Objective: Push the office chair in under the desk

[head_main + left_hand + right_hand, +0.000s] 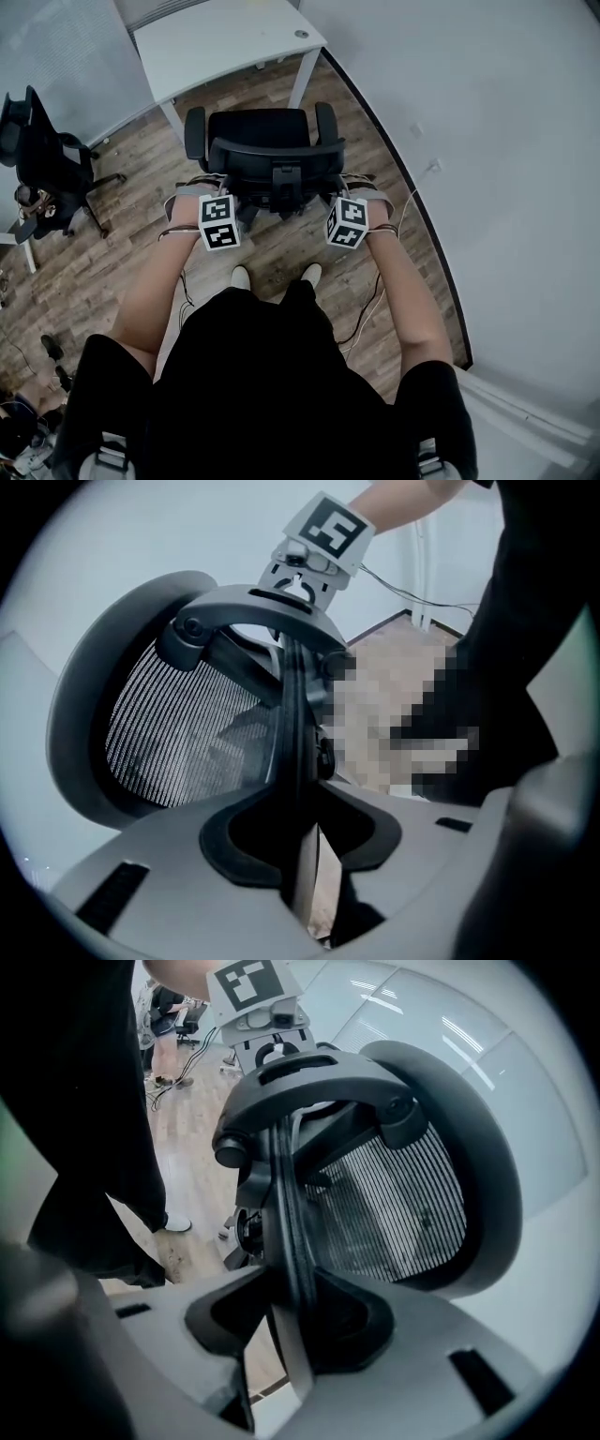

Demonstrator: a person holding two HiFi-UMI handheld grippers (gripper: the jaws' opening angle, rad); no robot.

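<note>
A black office chair (pixel 258 127) stands on the wood floor, its seat towards the white desk (pixel 225 37) and partly at the desk's front edge. I stand behind its mesh backrest (pixel 178 733) (pixel 384 1204). My left gripper (pixel 195 187) (pixel 302 841) is at the backrest's left side, with the rim of the frame running between its jaws. My right gripper (pixel 364 187) (pixel 292 1321) holds the right side rim the same way. Both look shut on the rim. The chair's base is hidden under the seat.
A white wall (pixel 506 187) runs close along the right. A second black chair (pixel 42 159) stands at the far left by a glass partition. Cables (pixel 370 309) trail over the floor by my right foot. The desk's white leg (pixel 305 80) stands beside the chair's right armrest.
</note>
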